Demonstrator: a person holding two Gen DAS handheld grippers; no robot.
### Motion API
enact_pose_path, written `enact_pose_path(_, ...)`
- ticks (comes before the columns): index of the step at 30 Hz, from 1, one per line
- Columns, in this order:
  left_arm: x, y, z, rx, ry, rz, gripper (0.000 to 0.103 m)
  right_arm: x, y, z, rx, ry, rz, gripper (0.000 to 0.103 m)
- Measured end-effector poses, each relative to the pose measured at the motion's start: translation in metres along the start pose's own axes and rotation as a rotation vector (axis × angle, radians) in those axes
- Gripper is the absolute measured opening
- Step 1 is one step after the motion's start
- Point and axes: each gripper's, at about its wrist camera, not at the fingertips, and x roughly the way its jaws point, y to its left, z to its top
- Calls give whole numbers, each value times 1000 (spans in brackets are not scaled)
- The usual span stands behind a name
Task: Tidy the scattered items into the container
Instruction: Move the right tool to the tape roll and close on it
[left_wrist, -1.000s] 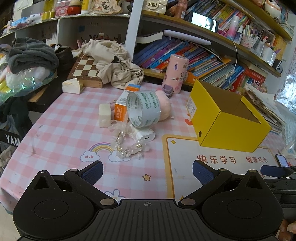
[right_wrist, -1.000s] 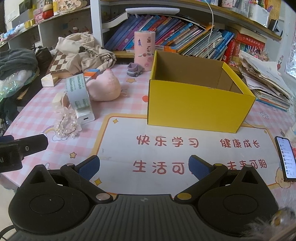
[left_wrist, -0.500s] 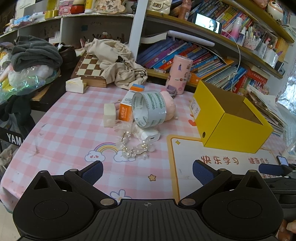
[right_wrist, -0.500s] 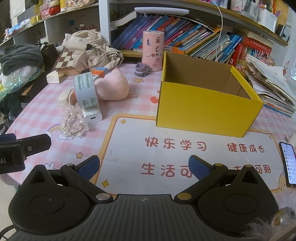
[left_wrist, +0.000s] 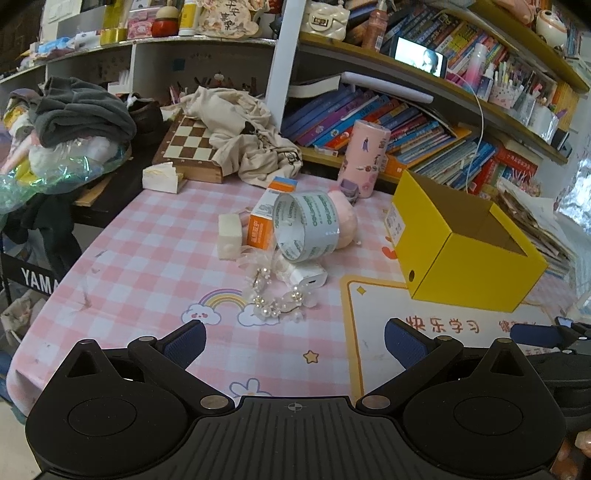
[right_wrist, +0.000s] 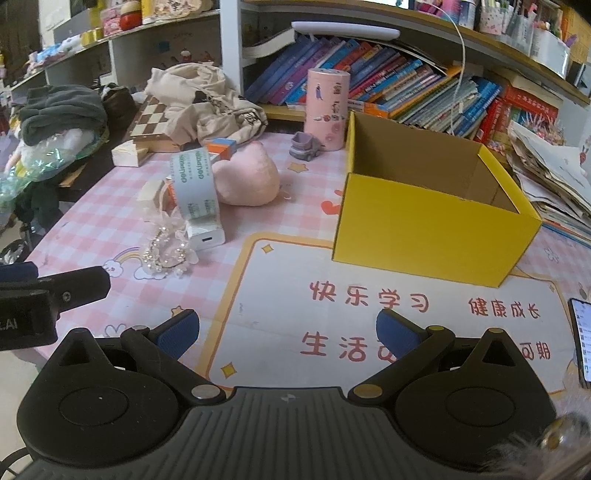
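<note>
Open yellow cardboard box (right_wrist: 432, 221) on white mat (right_wrist: 295, 314) printed with red Chinese characters, apparently bare inside. Left of box: clear tape roll (left_wrist: 306, 227) with green lettering, on edge against pink plush (right_wrist: 247, 179); white charger block (left_wrist: 308, 277); pearl trinket (left_wrist: 275, 301). Left gripper (left_wrist: 293, 339), right gripper (right_wrist: 288, 328): both spread wide, holding nothing.

Off my table's far edge, a wooden chessboard (left_wrist: 192, 146) sits as my landmark. A beige cloth bag (left_wrist: 243, 140) slumps over its right side. Left of it, a grey garment (left_wrist: 81, 110) tops a heap of crinkled plastic. Right of it, past the bag, slanted books (right_wrist: 388, 85) fill the shelf. Far right of it, a phone (right_wrist: 581, 341) lies on the printed mat (right_wrist: 369, 295).
</note>
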Motion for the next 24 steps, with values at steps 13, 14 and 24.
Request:
enact_pose_path(13,7,6,7,-41,-10,15,103,9,4,15,-39,-19,73,103)
enact_pose_path(14,8,7,7,-51,-11,14,103,10,4,16,-44,-17,83,103)
enact_pose_path(24,11,24,15,-145,-75,48,103,22,12,41,-110,-71,209,103)
